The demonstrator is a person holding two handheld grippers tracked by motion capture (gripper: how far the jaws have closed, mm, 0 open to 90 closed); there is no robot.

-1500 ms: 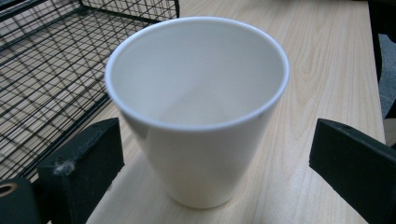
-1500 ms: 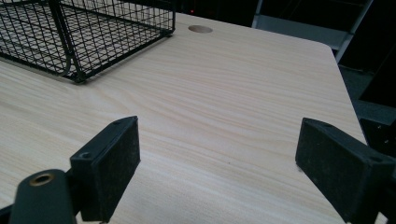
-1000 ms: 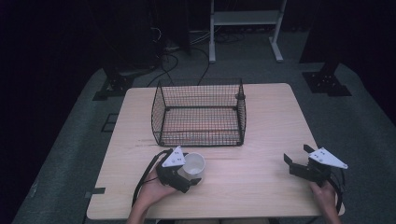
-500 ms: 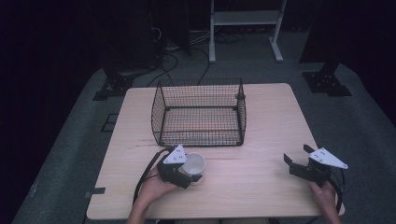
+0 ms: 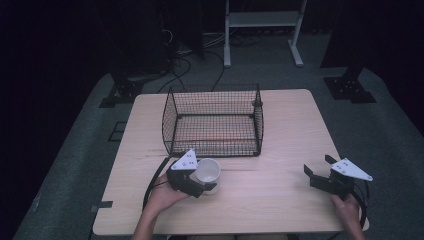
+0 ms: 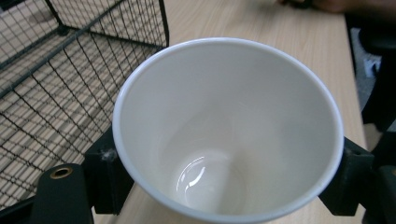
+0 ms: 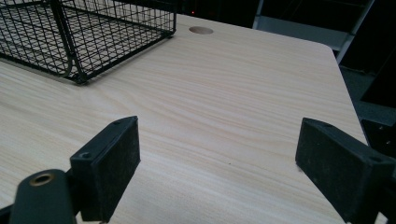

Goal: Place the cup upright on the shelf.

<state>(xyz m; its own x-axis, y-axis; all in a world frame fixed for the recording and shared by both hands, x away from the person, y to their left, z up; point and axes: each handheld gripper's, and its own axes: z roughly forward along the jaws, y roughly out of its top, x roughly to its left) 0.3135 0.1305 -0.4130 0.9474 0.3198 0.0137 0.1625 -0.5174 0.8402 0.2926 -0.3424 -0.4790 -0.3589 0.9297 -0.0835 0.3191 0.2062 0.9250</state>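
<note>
Near the front edge, the left hand-held gripper (image 5: 204, 179) is clamped on a white cup (image 5: 207, 171), its two black jaws pressed against opposite sides of the cup's wall (the cup is empty inside) just in front of the wire basket (image 5: 214, 121). The right hand-held gripper (image 5: 319, 171) sits low over the bare tabletop (image 5: 290, 125), jaws wide apart, holding nothing, well apart from the basket farther back
</note>
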